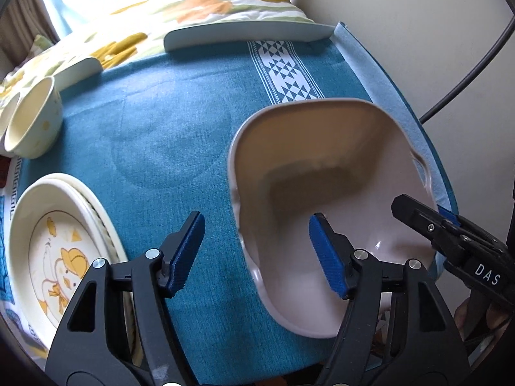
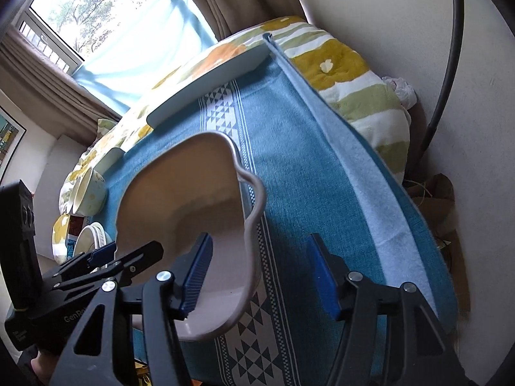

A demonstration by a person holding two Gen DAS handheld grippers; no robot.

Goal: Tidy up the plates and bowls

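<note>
A pale pink dish with wavy handles rests on the blue tablecloth; it also shows in the right wrist view. My left gripper is open, its jaws straddling the dish's left wall. My right gripper is open, its jaws straddling the dish's right wall. A stack of cream duck-print plates lies at the left. Two cream bowls stand at the far left.
A light blue plate lies at the cloth's far edge, a white one left of it. A floral quilt lies behind and to the right. A wall and a black cable are at the right.
</note>
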